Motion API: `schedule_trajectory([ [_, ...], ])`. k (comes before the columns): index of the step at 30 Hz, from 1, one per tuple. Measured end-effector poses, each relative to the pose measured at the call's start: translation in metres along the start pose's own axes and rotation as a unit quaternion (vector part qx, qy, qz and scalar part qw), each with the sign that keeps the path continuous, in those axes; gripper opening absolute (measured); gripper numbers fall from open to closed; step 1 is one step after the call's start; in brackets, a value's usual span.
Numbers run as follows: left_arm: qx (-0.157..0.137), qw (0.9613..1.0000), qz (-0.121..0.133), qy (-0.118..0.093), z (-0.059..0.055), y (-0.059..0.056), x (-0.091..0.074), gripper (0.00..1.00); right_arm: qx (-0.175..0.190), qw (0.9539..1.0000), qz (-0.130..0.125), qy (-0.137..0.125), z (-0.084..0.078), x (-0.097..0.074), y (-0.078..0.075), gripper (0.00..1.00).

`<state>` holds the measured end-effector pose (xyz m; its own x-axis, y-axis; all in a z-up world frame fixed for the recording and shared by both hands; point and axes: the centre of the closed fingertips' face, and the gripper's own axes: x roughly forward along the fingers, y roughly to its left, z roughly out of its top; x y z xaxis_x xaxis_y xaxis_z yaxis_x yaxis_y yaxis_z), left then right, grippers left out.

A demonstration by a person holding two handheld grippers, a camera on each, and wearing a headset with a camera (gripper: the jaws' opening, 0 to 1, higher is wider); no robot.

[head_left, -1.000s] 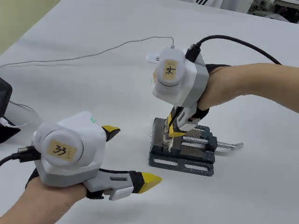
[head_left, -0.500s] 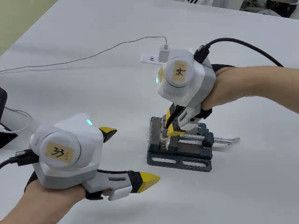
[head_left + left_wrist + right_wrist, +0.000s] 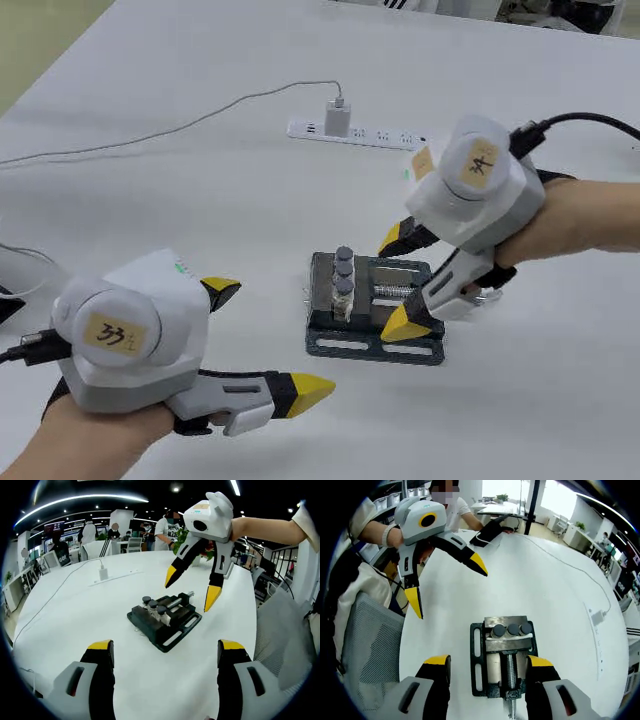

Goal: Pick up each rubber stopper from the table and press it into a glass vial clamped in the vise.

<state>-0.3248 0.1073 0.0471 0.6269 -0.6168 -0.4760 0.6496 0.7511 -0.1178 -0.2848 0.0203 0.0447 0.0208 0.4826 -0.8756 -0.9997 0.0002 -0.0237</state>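
- Yellow-tipped jaws of the right gripper (image 3: 400,283) stand wide apart and hold nothing. It hangs just beside the vise (image 3: 376,325), on the screw side and clear of it.
- In the right gripper view the vise lies straight ahead and below, framed between the two jaws, with the screw pointing back at the gripper.
- Three glass vials (image 3: 343,298) stand clamped in a row, each capped with a dark rubber stopper (image 3: 344,254). The row's long axis runs across the right gripper's line of sight, and away from the person in the head view.
- The left gripper (image 3: 268,340) hovers further off over the white table (image 3: 150,200), pointing toward the vise with its jaws also spread wide and empty. The right one is clearly the nearer.
- With all three vials stoppered, I judge that any next move is at most a check press from above.
- A second earlier the right gripper was down over the vials with its jaws close together. Now it is off to the side and opened, and the stoppered tops are uncovered.
- The left gripper is much as it was, and the power strip (image 3: 360,133) has come into the head view because the camera has shifted.
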Motion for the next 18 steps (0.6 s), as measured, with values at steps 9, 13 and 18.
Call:
schedule_trajectory([
  [9,0.007,1.0,0.0,0.001,0.001,0.001,-0.001,0.84,0.075,0.9935,-0.052,-0.068,-0.018,-0.015,0.003,0.77],
  [13,0.008,1.0,0.002,0.004,0.0,0.002,-0.003,0.85,0.109,0.9882,-0.07,-0.082,-0.033,-0.023,0.008,0.84],
  [18,0.008,0.9999,0.005,0.004,-0.001,0.003,-0.006,0.86,0.142,0.98,-0.089,-0.107,-0.048,-0.031,0.017,0.91],
])
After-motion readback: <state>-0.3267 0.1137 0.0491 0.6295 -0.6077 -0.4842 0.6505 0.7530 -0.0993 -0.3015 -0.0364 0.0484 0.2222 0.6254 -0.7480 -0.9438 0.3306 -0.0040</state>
